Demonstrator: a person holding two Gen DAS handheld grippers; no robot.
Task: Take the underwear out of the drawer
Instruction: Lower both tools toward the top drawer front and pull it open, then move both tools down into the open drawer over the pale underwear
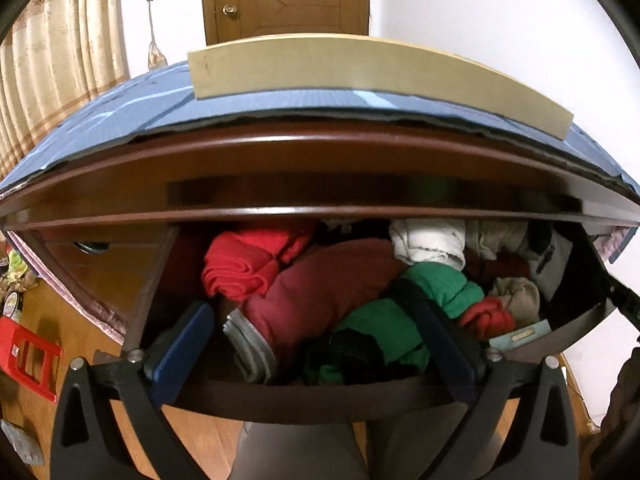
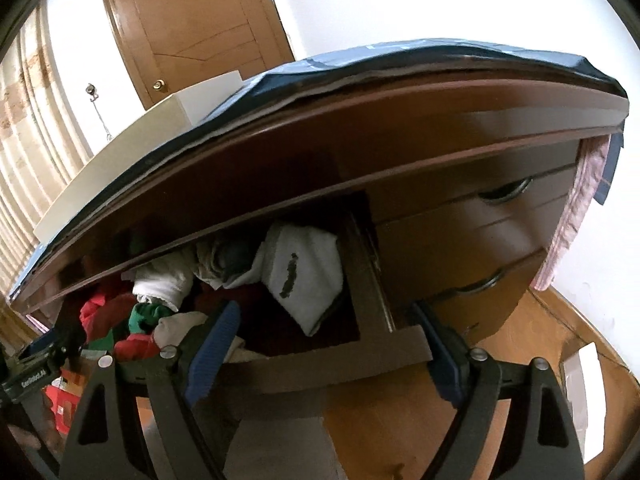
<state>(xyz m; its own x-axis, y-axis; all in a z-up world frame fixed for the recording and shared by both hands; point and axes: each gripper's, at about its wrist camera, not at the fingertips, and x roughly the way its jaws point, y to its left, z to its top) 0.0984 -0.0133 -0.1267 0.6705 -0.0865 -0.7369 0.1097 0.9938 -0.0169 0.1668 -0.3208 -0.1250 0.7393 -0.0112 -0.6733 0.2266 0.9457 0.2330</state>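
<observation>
Open drawer [image 1: 280, 396] of a dark wooden dresser [image 1: 280, 160], packed with folded and bundled garments: a bright red roll [image 1: 244, 268] at the back left, a maroon fold [image 1: 320, 292] in the middle, green pieces [image 1: 440, 284] to its right, white items [image 1: 428, 244] at the rear (which of these are underwear cannot be told). The dresser top overhangs the rear of the drawer, hiding the rearmost clothes; a blue cover [image 1: 120, 116] and a pale flat box [image 1: 360, 68] lie on it. A red plastic stool [image 1: 28, 356] stands on the floor to the left.

Left gripper [image 1: 316, 340]: jaws spread wide over the front of the drawer, straddling the maroon and green garments, gripping nothing. Right gripper [image 2: 328, 348]: jaws wide, at the drawer's front right corner, empty; closed drawers [image 2: 472, 236] lie just beyond.
</observation>
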